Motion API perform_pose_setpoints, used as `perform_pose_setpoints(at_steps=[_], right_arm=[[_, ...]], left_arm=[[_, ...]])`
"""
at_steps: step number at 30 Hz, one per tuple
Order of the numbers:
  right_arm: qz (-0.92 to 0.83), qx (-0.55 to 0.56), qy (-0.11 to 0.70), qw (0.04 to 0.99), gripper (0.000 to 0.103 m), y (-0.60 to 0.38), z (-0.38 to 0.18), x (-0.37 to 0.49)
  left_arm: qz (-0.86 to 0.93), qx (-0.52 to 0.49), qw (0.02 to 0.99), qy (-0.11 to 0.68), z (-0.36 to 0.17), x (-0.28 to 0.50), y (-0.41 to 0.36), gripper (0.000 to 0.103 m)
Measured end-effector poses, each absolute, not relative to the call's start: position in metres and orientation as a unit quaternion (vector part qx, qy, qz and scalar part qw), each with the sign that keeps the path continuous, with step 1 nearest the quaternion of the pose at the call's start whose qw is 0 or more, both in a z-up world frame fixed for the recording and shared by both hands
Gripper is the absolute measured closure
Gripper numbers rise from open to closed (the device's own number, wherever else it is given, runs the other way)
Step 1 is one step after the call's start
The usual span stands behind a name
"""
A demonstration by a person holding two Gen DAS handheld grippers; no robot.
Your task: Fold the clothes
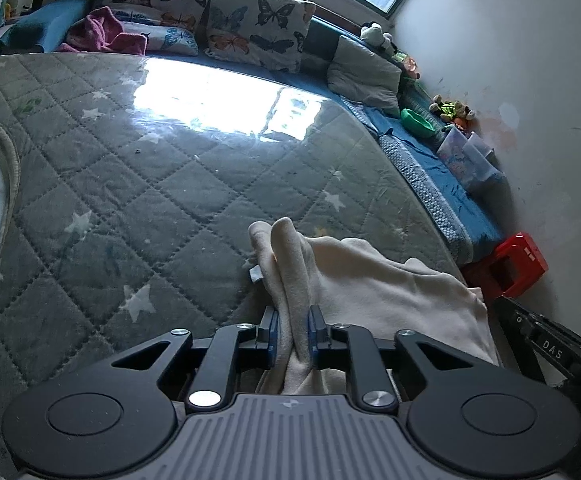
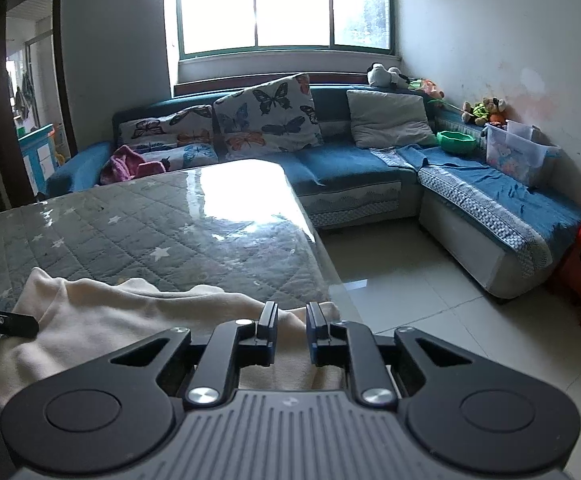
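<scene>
In your left wrist view, your left gripper [image 1: 293, 334] has its two blue-padded fingers [image 1: 273, 334] clamped on a bunched fold of the cream, soft fleece garment [image 1: 370, 280]. The pinched fold sticks up past the fingertips toward 12 o'clock, and the rest of the cloth spreads away toward 3 o'clock, lying on the grey quilted table cover with white stars [image 1: 150, 184] under a glossy clear sheet. At 4 o'clock from the cloth, the black frame of your right gripper [image 1: 546, 344] shows at the picture's edge. Beyond the table, at 12 o'clock, sit the butterfly-print cushions [image 1: 258, 28] on the blue sofa, and a red plastic stool [image 1: 518, 264] stands at 3 o'clock by the wall.

In your right wrist view, your right gripper [image 2: 292, 334] has its fingers a narrow gap apart; the cream garment [image 2: 130, 320] lies under and behind them, and you cannot tell from here whether the pads nip its edge. The cloth stretches from the fingers toward 9 o'clock along the near edge of the table cover [image 2: 170, 232], where the tip of your left gripper [image 2: 6, 324] meets it. A green bowl [image 2: 456, 142] sits on the blue corner sofa [image 2: 350, 168] at 1 o'clock, under the bright window [image 2: 282, 4].
</scene>
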State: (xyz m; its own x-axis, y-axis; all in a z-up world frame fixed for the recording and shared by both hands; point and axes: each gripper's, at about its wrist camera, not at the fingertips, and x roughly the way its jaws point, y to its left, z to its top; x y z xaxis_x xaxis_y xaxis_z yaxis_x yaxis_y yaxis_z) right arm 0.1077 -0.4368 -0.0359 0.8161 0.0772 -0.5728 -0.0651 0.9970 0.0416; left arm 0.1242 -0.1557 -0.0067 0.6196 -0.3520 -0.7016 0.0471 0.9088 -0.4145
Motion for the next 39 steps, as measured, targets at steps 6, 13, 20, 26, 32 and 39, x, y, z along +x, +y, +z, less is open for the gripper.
perform_pose_setpoints(at_steps=[6,13,20,26,32,39], right_arm=[[0.056,0.014,0.307,0.95,0.078,-0.426,-0.043,0.115],[0.073,0.013,0.314,0.946,0.067,-0.413,-0.051,0.125],[0.079,0.014,0.321,0.944,0.059,-0.404,-0.059,0.139],[0.074,0.013,0.33,0.941,0.055,-0.4,-0.066,0.153],[0.063,0.014,0.331,0.941,0.051,-0.401,-0.066,0.158],[0.099,0.003,0.319,0.942,0.048,-0.378,-0.057,0.156]], left_arm=[[-0.095,-0.177,0.886,0.418,-0.005,0.127,-0.15,0.081],[-0.077,-0.179,0.889,0.415,-0.004,0.135,-0.14,0.077],[-0.081,-0.175,0.899,0.394,0.006,0.14,-0.144,0.074],[-0.088,-0.146,0.901,0.398,0.001,0.155,-0.156,0.072],[-0.081,-0.137,0.896,0.414,-0.012,0.164,-0.157,0.072],[-0.084,-0.134,0.896,0.414,-0.013,0.167,-0.155,0.071]])
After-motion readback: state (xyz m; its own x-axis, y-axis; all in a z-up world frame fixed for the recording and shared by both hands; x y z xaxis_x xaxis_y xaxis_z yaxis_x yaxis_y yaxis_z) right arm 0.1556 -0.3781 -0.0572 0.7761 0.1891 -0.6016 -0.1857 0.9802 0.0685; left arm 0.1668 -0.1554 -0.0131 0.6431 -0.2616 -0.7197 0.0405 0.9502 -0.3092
